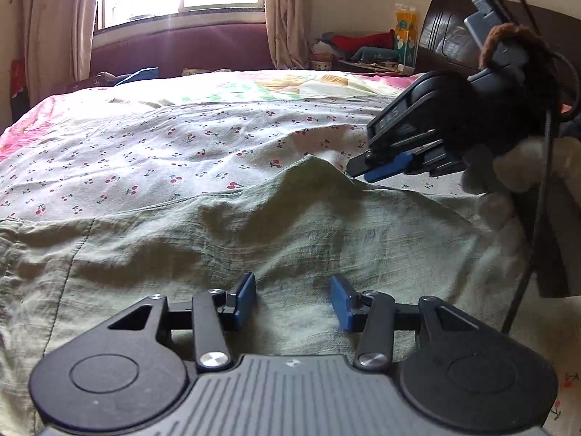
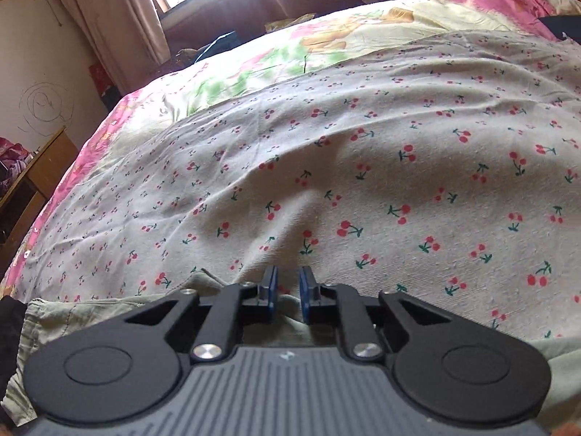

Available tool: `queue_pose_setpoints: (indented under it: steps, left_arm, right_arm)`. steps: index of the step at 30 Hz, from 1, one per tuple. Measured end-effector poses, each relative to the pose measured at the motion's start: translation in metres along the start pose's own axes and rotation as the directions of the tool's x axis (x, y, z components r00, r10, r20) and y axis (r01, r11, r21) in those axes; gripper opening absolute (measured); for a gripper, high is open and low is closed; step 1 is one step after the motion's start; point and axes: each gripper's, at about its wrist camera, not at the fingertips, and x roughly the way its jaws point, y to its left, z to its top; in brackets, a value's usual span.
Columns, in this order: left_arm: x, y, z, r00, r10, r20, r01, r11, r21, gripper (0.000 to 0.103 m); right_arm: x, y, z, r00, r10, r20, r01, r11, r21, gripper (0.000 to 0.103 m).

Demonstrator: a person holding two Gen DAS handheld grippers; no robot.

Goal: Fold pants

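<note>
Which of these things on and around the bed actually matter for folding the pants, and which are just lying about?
For the job:
green pants
left hand-held gripper
right hand-held gripper

Lying about:
cherry-print sheet
curtains
clutter by the headboard

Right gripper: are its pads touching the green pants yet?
Touching. The left wrist view shows the right gripper with its tips at the raised edge of the pants, cloth pulled up to them. The right wrist view shows cloth between nearly closed pads.

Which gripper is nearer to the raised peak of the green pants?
Right. The right gripper sits at the raised peak of the pants; the left gripper hovers over flat cloth nearer the camera.
</note>
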Motion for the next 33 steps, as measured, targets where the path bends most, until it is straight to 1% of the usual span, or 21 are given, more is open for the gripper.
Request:
queue_pose_setpoints:
  steps: [3,4,6,8,10,11,13,14,16,17,20,22,24,25,26,27,28,30,31,32,33]
  left_arm:
    - [-0.005,-0.007,0.001,1.000,-0.005,0.014,0.005,1.000,0.030,0.058]
    - [-0.009,-0.010,0.001,1.000,-0.012,0.025,0.011,0.999,0.040,0.058]
    - [-0.016,-0.017,0.001,0.999,-0.023,0.045,0.020,0.998,0.061,0.058]
    - [-0.023,-0.030,0.002,0.997,-0.050,0.053,0.046,0.996,0.077,0.058]
    - [-0.028,-0.047,0.003,0.995,-0.079,0.053,0.073,0.992,0.105,0.058]
    - [-0.031,-0.058,0.002,0.994,-0.096,0.045,0.089,0.988,0.124,0.058]
    - [-0.032,-0.078,-0.001,0.991,-0.130,0.021,0.126,0.980,0.157,0.058]
    - [-0.033,-0.092,-0.002,0.989,-0.151,0.004,0.147,0.972,0.185,0.058]
    - [-0.036,-0.119,-0.008,0.984,-0.176,-0.023,0.176,0.951,0.255,0.058]
    - [-0.037,-0.130,-0.010,0.983,-0.182,-0.029,0.182,0.940,0.289,0.058]
    - [-0.044,-0.154,-0.015,0.982,-0.187,-0.031,0.186,0.913,0.363,0.058]
    - [-0.046,-0.163,-0.014,0.982,-0.183,-0.037,0.184,0.910,0.371,0.058]
    - [-0.045,-0.167,-0.012,0.982,-0.182,-0.050,0.187,0.914,0.359,0.058]
    - [-0.045,-0.167,-0.011,0.982,-0.182,-0.054,0.189,0.916,0.353,0.058]
    - [-0.045,-0.166,-0.010,0.981,-0.184,-0.058,0.193,0.920,0.340,0.058]
    - [-0.045,-0.164,-0.010,0.980,-0.188,-0.061,0.197,0.924,0.329,0.058]
    - [-0.045,-0.162,-0.009,0.979,-0.193,-0.066,0.204,0.927,0.314,0.058]
    - [-0.042,-0.156,-0.010,0.977,-0.202,-0.075,0.215,0.935,0.282,0.058]
    - [-0.042,-0.153,-0.010,0.976,-0.206,-0.076,0.219,0.936,0.275,0.058]
    - [-0.042,-0.149,-0.010,0.975,-0.210,-0.077,0.224,0.936,0.271,0.058]
    - [-0.043,-0.145,-0.009,0.975,-0.209,-0.075,0.222,0.936,0.272,0.058]
  right_arm:
    - [-0.063,-0.020,-0.007,0.997,-0.026,0.075,0.023,0.999,0.037,0.017]
    - [-0.089,-0.034,-0.014,0.993,-0.047,0.107,0.040,0.997,0.064,0.017]
    - [-0.135,-0.062,-0.032,0.984,-0.098,0.149,0.076,0.987,0.144,0.021]
    - [-0.181,-0.095,-0.056,0.971,-0.162,0.173,0.115,0.961,0.252,0.031]
    - [-0.225,-0.127,-0.083,0.948,-0.249,0.198,0.172,0.925,0.338,0.036]
    - [-0.243,-0.140,-0.096,0.936,-0.281,0.214,0.187,0.908,0.374,0.042]
    - [-0.271,-0.167,-0.117,0.912,-0.331,0.241,0.195,0.869,0.454,0.051]
    - [-0.280,-0.178,-0.124,0.905,-0.340,0.255,0.184,0.855,0.485,0.055]
    - [-0.290,-0.204,-0.135,0.893,-0.352,0.282,0.145,0.816,0.559,0.058]
    - [-0.291,-0.214,-0.137,0.890,-0.352,0.290,0.123,0.798,0.590,0.060]
    - [-0.281,-0.244,-0.139,0.894,-0.338,0.294,0.052,0.730,0.682,0.060]
    - [-0.273,-0.259,-0.137,0.897,-0.299,0.324,-0.023,0.703,0.711,0.059]
    - [-0.267,-0.258,-0.129,0.892,-0.302,0.337,-0.033,0.700,0.714,0.047]
    - [-0.267,-0.256,-0.124,0.886,-0.303,0.351,-0.038,0.707,0.706,0.033]
    - [-0.267,-0.255,-0.119,0.884,-0.303,0.357,-0.043,0.708,0.705,0.022]
    - [-0.267,-0.256,-0.115,0.882,-0.305,0.359,-0.047,0.702,0.711,0.018]
    - [-0.265,-0.258,-0.111,0.882,-0.306,0.357,-0.045,0.700,0.712,0.016]
    - [-0.255,-0.263,-0.103,0.893,-0.306,0.329,-0.018,0.707,0.707,0.020]
    - [-0.247,-0.263,-0.098,0.904,-0.311,0.295,0.017,0.714,0.700,0.021]
    - [-0.242,-0.260,-0.093,0.907,-0.323,0.270,0.048,0.717,0.696,0.022]
    - [-0.240,-0.255,-0.089,0.905,-0.331,0.268,0.063,0.727,0.684,0.021]
